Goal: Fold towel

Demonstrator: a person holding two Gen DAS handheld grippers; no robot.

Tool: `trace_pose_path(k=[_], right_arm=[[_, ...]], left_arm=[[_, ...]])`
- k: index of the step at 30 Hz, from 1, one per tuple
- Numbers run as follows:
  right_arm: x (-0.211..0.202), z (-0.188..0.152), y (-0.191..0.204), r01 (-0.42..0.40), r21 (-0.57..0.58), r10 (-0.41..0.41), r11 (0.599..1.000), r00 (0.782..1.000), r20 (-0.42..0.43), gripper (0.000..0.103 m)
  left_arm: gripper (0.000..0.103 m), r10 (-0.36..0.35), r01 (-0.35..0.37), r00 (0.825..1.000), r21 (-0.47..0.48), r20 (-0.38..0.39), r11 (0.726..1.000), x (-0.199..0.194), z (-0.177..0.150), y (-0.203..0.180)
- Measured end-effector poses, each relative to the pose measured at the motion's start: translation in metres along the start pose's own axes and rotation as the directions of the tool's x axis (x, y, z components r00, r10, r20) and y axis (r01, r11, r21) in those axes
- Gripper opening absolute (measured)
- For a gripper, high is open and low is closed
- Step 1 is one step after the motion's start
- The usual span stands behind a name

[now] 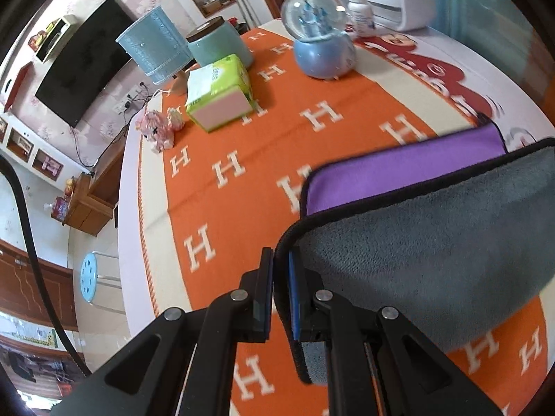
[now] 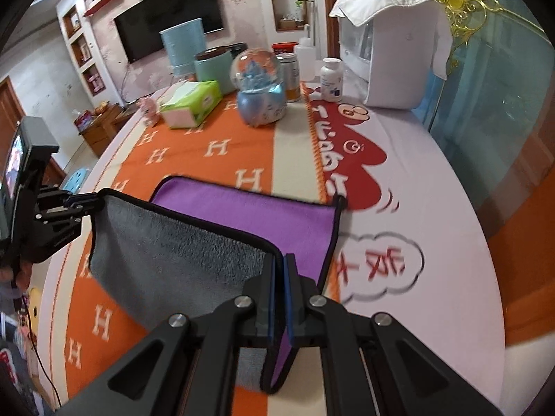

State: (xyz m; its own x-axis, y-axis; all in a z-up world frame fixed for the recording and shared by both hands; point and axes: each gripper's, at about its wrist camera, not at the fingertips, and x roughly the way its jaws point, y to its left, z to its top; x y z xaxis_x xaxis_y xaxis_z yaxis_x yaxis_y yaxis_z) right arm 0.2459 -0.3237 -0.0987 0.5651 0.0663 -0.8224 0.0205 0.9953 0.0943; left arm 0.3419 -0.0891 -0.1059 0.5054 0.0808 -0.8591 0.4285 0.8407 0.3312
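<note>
The towel [image 1: 433, 253] is grey on one side and purple on the other, with a black hem. Its near edge is lifted off the orange cloth and its far part lies flat with the purple side up [image 2: 263, 211]. My left gripper [image 1: 281, 260] is shut on the towel's near left corner. My right gripper [image 2: 279, 263] is shut on the near right corner. The left gripper also shows in the right wrist view [image 2: 88, 201], holding its corner at about the same height. The grey face [image 2: 166, 253] hangs between the two grippers.
An orange tablecloth with white H letters [image 1: 242, 159] covers the round table. At the back stand a tissue pack [image 1: 218, 93], a snow globe [image 1: 319, 34], a teal jar [image 1: 218, 43], a blue lamp [image 1: 152, 45], a pill bottle [image 2: 331, 79] and a white appliance [image 2: 392, 45].
</note>
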Motion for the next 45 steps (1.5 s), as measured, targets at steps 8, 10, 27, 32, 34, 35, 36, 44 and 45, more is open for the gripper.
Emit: trace_pose_path(k=[8, 10, 27, 32, 34, 35, 36, 44, 45], right_arm=[[0.043, 0.021, -0.016, 0.053, 0.049, -0.052, 0.997, 0.998, -0.039, 0.004], [0.052, 0.023, -0.020, 0.053, 0.067, -0.050, 0.996, 0.997, -0.053, 0.004], [0.092, 0.031, -0.026, 0.076, 0.067, -0.069, 0.995, 0.992, -0.102, 0.004], [0.097, 0.028, -0.026, 0.095, 0.052, -0.089, 0.994, 0.989, -0.115, 0.004], [0.099, 0.028, -0.026, 0.106, 0.048, -0.099, 0.993, 0.988, -0.119, 0.004], [0.099, 0.028, -0.026, 0.116, 0.045, -0.110, 0.992, 0.987, -0.120, 0.005], [0.099, 0.028, -0.026, 0.126, 0.044, -0.120, 0.991, 0.986, -0.118, 0.006], [0.077, 0.039, -0.036, 0.201, 0.096, -0.197, 0.975, 0.979, -0.051, 0.030], [0.074, 0.041, -0.037, 0.212, 0.098, -0.209, 0.972, 0.977, -0.042, 0.030]], left_arm=[[0.007, 0.020, -0.020, 1.000, -0.021, -0.014, 1.000, 0.036, 0.034, -0.009], [0.007, 0.021, -0.022, 0.999, -0.028, -0.028, 0.999, 0.045, 0.037, -0.011], [0.009, 0.036, -0.039, 0.996, -0.032, -0.077, 0.999, 0.081, 0.044, -0.017], [0.015, 0.065, -0.067, 0.994, -0.028, -0.091, 0.997, 0.088, 0.042, -0.021], [0.019, 0.075, -0.078, 0.993, -0.030, -0.090, 0.996, 0.090, 0.041, -0.022], [0.023, 0.079, -0.082, 0.993, -0.031, -0.088, 0.996, 0.090, 0.041, -0.022], [0.032, 0.089, -0.092, 0.992, -0.035, -0.085, 0.995, 0.090, 0.040, -0.021], [0.081, 0.090, -0.096, 0.995, -0.174, -0.041, 0.980, 0.075, 0.042, 0.010], [0.087, 0.088, -0.093, 0.995, -0.191, -0.036, 0.977, 0.072, 0.042, 0.014]])
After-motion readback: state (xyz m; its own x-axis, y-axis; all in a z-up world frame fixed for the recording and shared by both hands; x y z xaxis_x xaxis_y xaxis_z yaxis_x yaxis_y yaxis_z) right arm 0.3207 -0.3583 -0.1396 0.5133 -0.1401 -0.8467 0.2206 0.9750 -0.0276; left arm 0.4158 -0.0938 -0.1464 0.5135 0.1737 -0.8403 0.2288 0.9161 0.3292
